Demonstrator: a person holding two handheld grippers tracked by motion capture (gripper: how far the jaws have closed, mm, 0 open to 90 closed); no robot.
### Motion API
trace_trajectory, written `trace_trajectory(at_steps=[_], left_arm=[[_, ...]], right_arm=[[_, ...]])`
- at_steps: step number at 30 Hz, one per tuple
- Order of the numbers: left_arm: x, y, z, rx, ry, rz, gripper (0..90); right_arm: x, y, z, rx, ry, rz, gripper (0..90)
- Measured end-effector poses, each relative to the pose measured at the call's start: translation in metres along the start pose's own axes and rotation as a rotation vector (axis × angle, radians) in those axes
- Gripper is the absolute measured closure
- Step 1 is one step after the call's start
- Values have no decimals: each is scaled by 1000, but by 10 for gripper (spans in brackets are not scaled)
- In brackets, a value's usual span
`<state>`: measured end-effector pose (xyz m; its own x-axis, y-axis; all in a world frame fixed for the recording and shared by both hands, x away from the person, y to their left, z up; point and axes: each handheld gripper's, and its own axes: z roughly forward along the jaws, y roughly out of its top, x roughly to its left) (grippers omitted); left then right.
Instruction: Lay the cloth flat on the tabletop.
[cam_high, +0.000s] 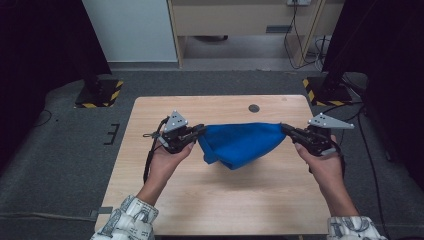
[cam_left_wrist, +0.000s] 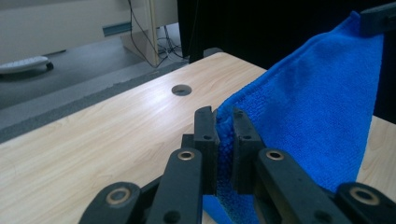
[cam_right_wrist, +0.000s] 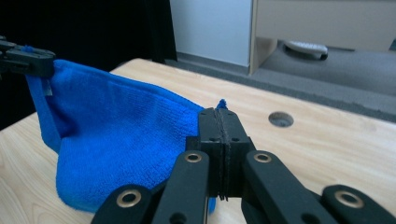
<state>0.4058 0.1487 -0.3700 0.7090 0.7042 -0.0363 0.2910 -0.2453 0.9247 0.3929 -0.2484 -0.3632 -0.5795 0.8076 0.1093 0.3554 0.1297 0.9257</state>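
Note:
A blue cloth (cam_high: 241, 143) hangs stretched between both grippers above the middle of the wooden table (cam_high: 215, 200), sagging down to a point. My left gripper (cam_high: 200, 131) is shut on the cloth's left corner; in the left gripper view the blue cloth (cam_left_wrist: 317, 107) is pinched between the black jaws of my left gripper (cam_left_wrist: 225, 122). My right gripper (cam_high: 285, 128) is shut on the right corner; in the right gripper view the blue cloth (cam_right_wrist: 121, 135) runs from my right gripper (cam_right_wrist: 219, 122) off to the far left gripper (cam_right_wrist: 25, 59).
A round cable hole (cam_high: 254, 108) sits near the table's far edge. Grey carpet surrounds the table, with black stand bases (cam_high: 97, 92) taped yellow and black at the far left and far right. Cables (cam_high: 300, 40) and a cabinet stand behind.

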Motion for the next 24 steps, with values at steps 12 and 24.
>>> trace_trajectory(at_steps=[12,24], left_arm=[[-11,37,-46,-85,-45,27,829],[9,12,-25,-25,-31,-10,816]], right_arm=[[11,27,-28,-67,9,-26,898],[11,19,-8,-41,6,-38,898]])
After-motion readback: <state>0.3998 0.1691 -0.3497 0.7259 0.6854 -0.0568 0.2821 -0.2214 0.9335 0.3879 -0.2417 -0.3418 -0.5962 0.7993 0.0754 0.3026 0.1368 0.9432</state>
